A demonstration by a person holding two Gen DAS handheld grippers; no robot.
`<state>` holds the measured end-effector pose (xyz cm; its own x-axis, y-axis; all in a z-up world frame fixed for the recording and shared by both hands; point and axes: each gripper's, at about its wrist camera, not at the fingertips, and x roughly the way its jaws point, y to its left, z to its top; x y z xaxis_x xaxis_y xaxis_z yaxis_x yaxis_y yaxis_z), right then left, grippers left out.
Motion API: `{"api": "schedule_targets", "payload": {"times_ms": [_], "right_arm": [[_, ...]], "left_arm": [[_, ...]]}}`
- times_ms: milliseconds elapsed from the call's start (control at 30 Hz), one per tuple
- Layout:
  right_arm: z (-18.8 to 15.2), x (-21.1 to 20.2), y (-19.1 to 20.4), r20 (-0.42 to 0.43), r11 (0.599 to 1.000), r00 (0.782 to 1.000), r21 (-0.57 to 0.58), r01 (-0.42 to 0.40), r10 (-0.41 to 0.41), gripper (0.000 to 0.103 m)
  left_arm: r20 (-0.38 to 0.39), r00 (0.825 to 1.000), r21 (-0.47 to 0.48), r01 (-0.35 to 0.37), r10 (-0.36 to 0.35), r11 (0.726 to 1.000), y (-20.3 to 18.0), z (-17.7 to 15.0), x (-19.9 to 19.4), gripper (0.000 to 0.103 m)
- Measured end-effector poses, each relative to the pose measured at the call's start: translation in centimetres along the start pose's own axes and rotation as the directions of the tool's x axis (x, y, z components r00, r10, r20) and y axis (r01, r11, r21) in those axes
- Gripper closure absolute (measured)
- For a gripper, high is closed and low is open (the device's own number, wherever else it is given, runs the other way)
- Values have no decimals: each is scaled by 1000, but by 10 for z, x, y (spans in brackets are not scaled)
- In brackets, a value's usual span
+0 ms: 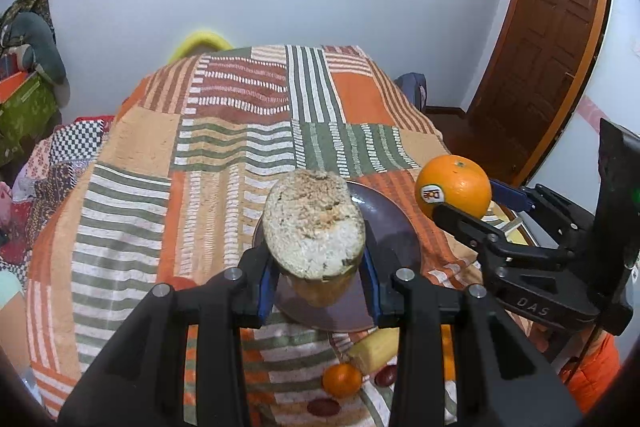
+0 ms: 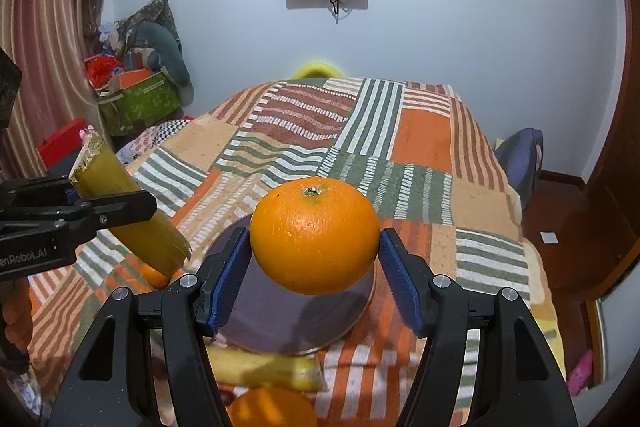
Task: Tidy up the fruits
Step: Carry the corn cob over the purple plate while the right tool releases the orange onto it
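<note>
My left gripper [image 1: 316, 267] is shut on a cut yellow-green stalk piece [image 1: 314, 223], held above the dark round plate [image 1: 390, 227]; it also shows in the right wrist view [image 2: 132, 211], tilted at the left. My right gripper [image 2: 314, 263] is shut on a large orange [image 2: 314, 235] and holds it above the plate [image 2: 256, 323]. The orange with its sticker also shows in the left wrist view [image 1: 454, 187], to the right of the plate. A second stalk piece [image 2: 264, 367], a small orange [image 1: 342, 379] and dark red fruits [image 1: 324, 407] lie on the cloth in front of the plate.
The table is covered by a striped patchwork cloth [image 1: 240, 131]. Another small orange [image 2: 154, 275] lies left of the plate. A wooden door [image 1: 540, 67] stands at the right, a green box [image 2: 138, 103] and clutter at the far left, screens on the wall.
</note>
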<state>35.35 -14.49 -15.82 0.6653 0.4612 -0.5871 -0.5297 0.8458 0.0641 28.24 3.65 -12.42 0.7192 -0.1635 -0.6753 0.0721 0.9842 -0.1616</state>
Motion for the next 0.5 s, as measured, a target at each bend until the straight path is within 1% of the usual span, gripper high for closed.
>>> {"api": "schedule_targets", "payload": {"times_ms": [300,367,400,500], "right_arm": [[1,42,-12,-61,1000,998,2,0,0,42],[3,46,-13,-54,1000,999,-11,-5,5,58],[6,49,-13,-60,1000,998,-18,-6,5,63],[11,61,-14,-94,999,996,-28,-15,13,63]], "left_arm": [[-94,995,-17,12,-14,1000,10,3,51,67],[-117,993,-15,16,-17,1000,11,4,63,67],[-125,992,-11,16,-17,1000,11,4,67,67],[-159,987,-3,7,-8,1000,11,4,82,67]]}}
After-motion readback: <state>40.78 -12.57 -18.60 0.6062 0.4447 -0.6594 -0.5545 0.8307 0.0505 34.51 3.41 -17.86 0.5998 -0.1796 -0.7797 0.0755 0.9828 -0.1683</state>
